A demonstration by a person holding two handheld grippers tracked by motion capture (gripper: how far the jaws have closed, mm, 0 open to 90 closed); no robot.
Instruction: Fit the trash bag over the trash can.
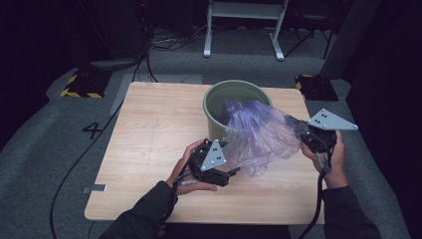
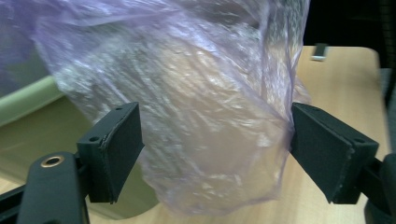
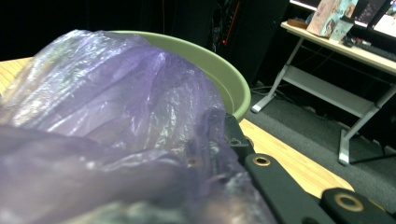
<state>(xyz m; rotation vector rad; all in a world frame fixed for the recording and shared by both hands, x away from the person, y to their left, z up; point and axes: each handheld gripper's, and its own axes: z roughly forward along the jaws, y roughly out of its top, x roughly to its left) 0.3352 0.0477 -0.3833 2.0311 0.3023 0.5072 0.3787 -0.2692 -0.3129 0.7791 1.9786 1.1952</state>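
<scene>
Purple film, thin and crinkled, is what I am working with: a plastic bag (image 1: 259, 134) that has to line the green bin (image 1: 215, 107) at the far middle of the wooden table (image 1: 149, 129).

Starting at the left, my left gripper (image 1: 234, 172) sits low over the table, at about seven o'clock from the bin, with the loose lower fold of the bag hanging just at its tips. In the left gripper view the two black pads (image 2: 119, 149) stand wide apart with the film drooping between them; the right-hand pad seems to brush a crease, but neither presses, so that hand grasps nothing yet.

In the middle, part of the bag already reaches over the near rim and into the bin, showing darker purple inside. Most of it still billows outside, from the rim toward four o'clock.

At the right, my right gripper (image 1: 304, 130) holds the bag's other edge up, at about three o'clock from the bin. The right gripper view has film wrapped over the jaws, which are clenched tight on the plastic.

By my reckoning the job is under way but far from finished: one edge is pinched and a corner is inside. Left to do: catch the hanging fold with the left pads, spread the mouth open, and pull it down around the whole rim.
</scene>
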